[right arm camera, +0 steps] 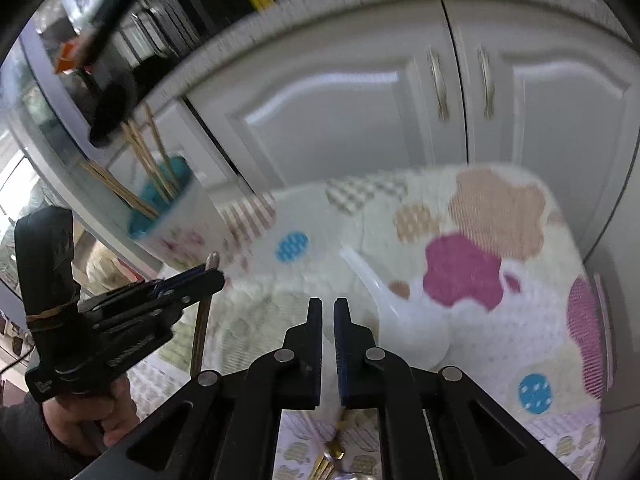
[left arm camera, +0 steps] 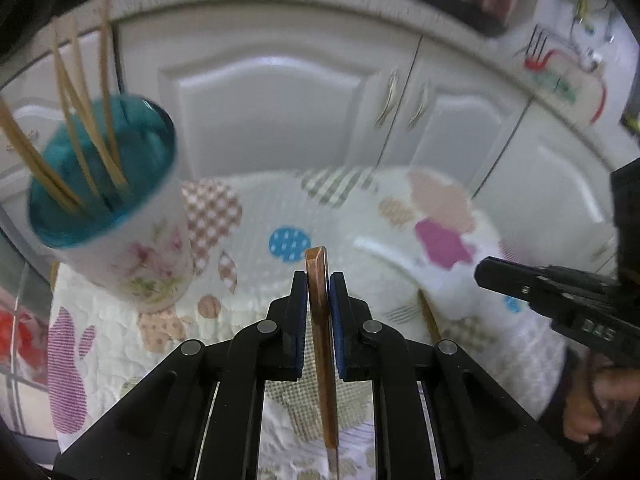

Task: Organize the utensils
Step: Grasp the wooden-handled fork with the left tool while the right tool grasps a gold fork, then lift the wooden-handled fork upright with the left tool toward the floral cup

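Note:
My left gripper (left arm camera: 319, 280) is shut on a brown-handled utensil (left arm camera: 320, 320), held upright above the patterned cloth; it also shows in the right wrist view (right arm camera: 202, 312). A white floral cup with a teal inside (left arm camera: 108, 200) stands at the far left and holds several wooden chopsticks (left arm camera: 80, 120); it also shows in the right wrist view (right arm camera: 172, 216). A white plastic spoon (right arm camera: 400, 312) lies on the cloth in front of my right gripper (right arm camera: 328, 308), whose jaws stand nearly shut with nothing between them. The spoon also shows in the left wrist view (left arm camera: 400, 256).
The quilted patterned cloth (left arm camera: 256, 216) covers a small round table. White cabinet doors (left arm camera: 280, 100) stand just behind it. Gold-coloured utensils (right arm camera: 332, 456) lie under my right gripper near the front edge.

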`<state>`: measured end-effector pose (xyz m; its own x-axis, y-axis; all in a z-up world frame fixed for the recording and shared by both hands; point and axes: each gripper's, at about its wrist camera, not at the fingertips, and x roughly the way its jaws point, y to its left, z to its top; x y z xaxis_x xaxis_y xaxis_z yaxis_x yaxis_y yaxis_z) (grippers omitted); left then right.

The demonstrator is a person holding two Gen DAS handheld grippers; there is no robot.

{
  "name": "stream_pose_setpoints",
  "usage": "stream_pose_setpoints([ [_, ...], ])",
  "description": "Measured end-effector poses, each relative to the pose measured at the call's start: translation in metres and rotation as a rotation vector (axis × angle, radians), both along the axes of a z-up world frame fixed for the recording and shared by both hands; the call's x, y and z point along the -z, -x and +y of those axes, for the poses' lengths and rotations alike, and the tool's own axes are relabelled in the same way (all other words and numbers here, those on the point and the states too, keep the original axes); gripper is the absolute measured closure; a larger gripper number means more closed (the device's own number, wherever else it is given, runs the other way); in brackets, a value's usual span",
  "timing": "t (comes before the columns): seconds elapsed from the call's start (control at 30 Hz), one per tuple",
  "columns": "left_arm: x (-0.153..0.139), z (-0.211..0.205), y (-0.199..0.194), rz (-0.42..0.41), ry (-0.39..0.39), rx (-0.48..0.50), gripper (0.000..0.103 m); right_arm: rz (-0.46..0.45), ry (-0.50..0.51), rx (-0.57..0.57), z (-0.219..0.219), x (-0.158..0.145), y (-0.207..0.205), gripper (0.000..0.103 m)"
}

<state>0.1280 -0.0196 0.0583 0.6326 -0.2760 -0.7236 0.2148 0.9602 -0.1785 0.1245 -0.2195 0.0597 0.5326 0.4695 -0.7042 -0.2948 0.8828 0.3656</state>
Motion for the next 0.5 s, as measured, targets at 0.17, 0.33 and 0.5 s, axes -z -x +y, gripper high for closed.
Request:
stream_pose_setpoints([
  [0.17, -0.02, 0.022, 0.014, -0.029, 0.055, -0.018, 0.094, -0.045, 0.001, -0.018, 0.003, -0.021, 0.008, 0.098],
  [0.33, -0.034, 0.031, 0.021, -0.039, 0.089, -0.038, 0.094, 0.071, 0.108, -0.045, 0.005, 0.007, -0.001, 0.085],
  [0.5, -0.038, 0.032, 0.029, -0.053, 0.092, -0.038, 0.094, 0.158, 0.206, -0.09, 0.023, 0.054, -0.014, 0.082],
])
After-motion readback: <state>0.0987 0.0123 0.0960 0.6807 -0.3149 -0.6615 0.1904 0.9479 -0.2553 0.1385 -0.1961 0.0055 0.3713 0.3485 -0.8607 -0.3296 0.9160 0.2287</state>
